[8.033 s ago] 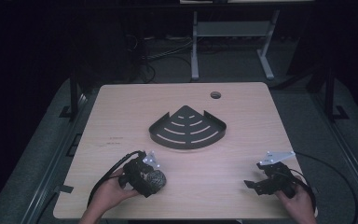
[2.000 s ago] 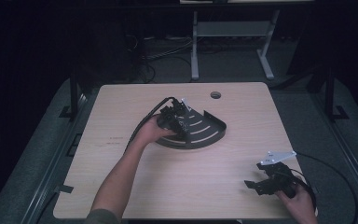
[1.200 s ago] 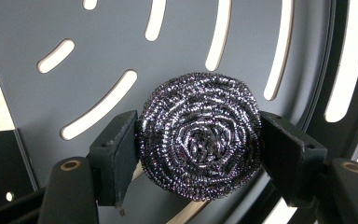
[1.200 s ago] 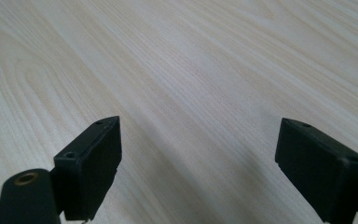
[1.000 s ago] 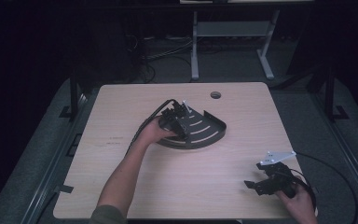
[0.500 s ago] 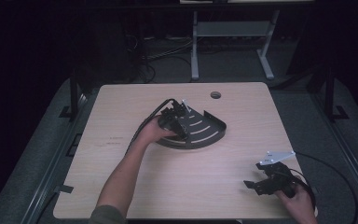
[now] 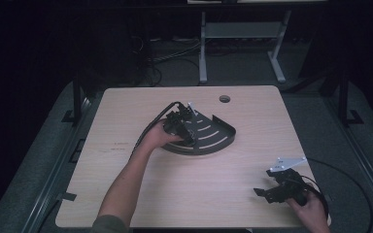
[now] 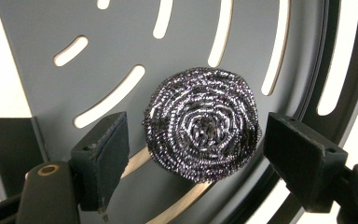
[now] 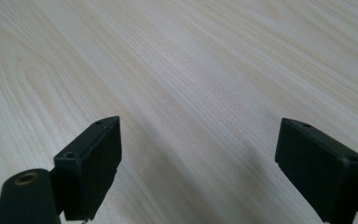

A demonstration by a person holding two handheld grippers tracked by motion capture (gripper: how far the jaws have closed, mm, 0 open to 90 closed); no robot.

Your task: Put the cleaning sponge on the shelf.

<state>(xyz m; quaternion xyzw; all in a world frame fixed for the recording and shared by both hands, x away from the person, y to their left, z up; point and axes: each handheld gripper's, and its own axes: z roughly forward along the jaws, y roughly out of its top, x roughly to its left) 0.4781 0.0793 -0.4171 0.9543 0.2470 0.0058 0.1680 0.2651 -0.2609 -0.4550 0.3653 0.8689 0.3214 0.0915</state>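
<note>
A round steel-wool scourer (image 8: 200, 123) lies flat on a dark fan-shaped tray (image 8: 42, 37) with curved slots. My left gripper (image 8: 196, 140) is open over it, with one pad on each side of the scourer and a narrow gap at both. In the high view the left gripper (image 7: 189, 135) hovers at the left part of the tray (image 7: 218, 138), mid-table. My right gripper (image 7: 267, 191) rests near the front right corner, and it (image 9: 200, 149) stands open with bare wood between its jaws.
The wooden table (image 7: 199, 189) has a round cable hole (image 7: 224, 99) at the back, right of centre. The left gripper's cable (image 7: 148, 128) trails along the forearm. A metal stand (image 7: 238, 34) and cables sit on the dark floor beyond the table.
The left gripper went from the table's front left to the tray, and over the last two seconds it has hardly shifted. The right gripper has stayed where it was.
</note>
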